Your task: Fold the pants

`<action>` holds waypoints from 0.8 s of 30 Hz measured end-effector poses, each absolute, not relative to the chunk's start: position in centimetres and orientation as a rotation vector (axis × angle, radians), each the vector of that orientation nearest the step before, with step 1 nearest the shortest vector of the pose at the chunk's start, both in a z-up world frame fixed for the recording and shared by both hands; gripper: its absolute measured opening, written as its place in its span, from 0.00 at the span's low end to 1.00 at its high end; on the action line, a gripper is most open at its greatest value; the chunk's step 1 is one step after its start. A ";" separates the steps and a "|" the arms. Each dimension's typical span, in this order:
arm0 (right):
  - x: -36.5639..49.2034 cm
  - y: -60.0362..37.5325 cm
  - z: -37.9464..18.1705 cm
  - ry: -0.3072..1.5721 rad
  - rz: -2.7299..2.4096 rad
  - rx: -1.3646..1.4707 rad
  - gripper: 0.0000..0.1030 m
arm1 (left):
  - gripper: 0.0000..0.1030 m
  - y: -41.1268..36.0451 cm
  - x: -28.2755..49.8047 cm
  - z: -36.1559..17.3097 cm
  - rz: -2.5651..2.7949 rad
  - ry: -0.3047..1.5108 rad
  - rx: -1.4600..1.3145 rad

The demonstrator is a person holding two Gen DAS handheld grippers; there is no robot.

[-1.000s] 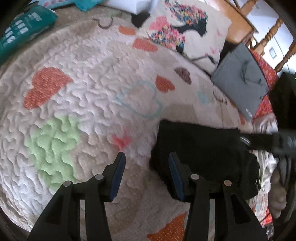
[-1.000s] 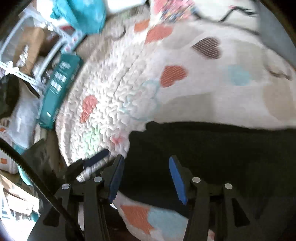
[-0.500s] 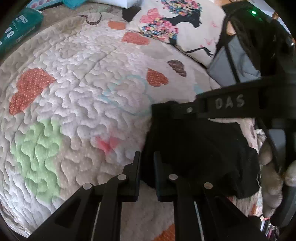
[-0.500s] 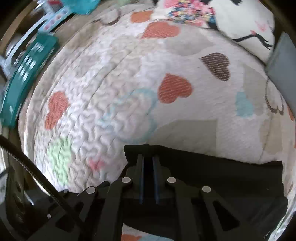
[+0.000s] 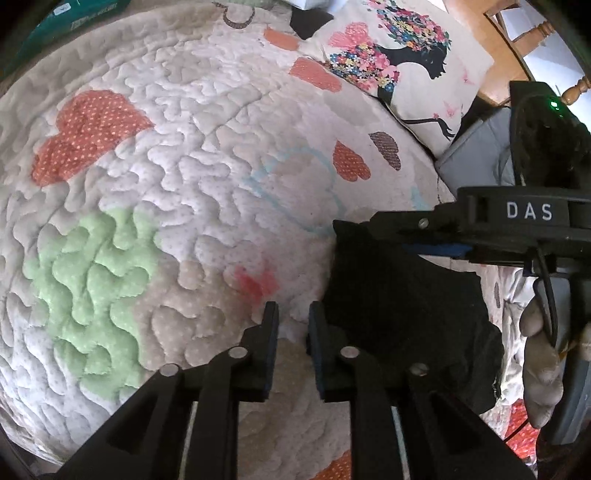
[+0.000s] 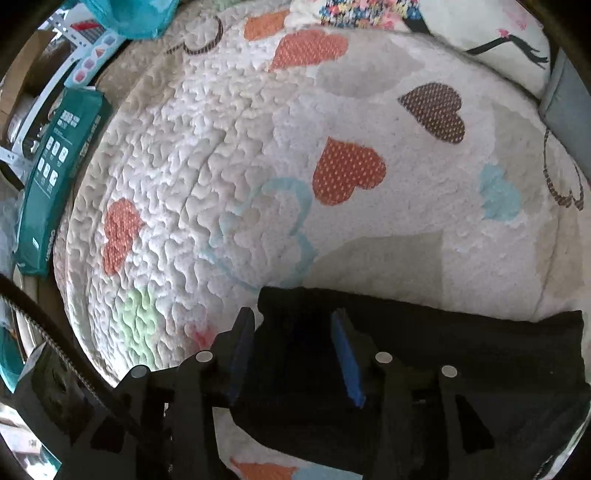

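Folded black pants lie as a dark rectangle on the heart-patterned quilt. My left gripper hovers at the pants' left edge, its jaws opening a narrow gap with only quilt between them. In the left wrist view my right gripper reaches in from the right over the pants' far left corner. The right wrist view shows the pants under my right gripper, whose jaws are opening; black cloth lies between the blue pads, which stand apart from it.
A pillow printed with a flower-haired silhouette lies at the quilt's far end, next to a grey folded item and a wooden chair. A teal package lies along the bed's left edge. A person's hand holds the right gripper's handle.
Both grippers were wide open, then shut half a second ago, and now stand apart again, the right wider. The right gripper came in over the pants' far left corner.
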State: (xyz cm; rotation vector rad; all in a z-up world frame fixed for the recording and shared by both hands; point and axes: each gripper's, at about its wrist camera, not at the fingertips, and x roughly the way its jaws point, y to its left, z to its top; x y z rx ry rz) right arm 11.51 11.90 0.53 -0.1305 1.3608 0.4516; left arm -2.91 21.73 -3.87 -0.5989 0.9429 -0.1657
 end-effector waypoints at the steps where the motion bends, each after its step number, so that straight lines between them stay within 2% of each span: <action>1: 11.1 11.3 0.8 1.371 0.455 -0.130 0.47 | 0.29 21.5 -2.9 -3.7 -0.171 0.939 -0.596; 4: 10.7 10.8 0.0 1.421 0.463 -0.138 0.51 | 0.41 21.0 -2.7 -3.2 -0.194 0.923 -0.593; 6: 10.8 11.0 -0.6 1.436 0.453 -0.142 0.57 | 0.42 20.7 -2.3 -3.2 -0.189 0.922 -0.585; 14: 11.6 11.5 -1.8 1.455 0.410 -0.148 0.68 | 0.45 20.6 -2.0 -3.6 -0.179 0.920 -0.583; 20: 12.1 13.0 -3.3 1.503 0.383 -0.217 0.81 | 0.61 19.6 -1.0 -3.7 -0.190 0.903 -0.583; 21: 12.1 13.3 -3.5 1.511 0.377 -0.237 0.81 | 0.64 19.5 -0.9 -3.7 -0.195 0.899 -0.585; 24: 12.1 14.5 -4.0 1.527 0.355 -0.326 0.79 | 0.64 19.3 -0.7 -3.9 -0.180 0.886 -0.599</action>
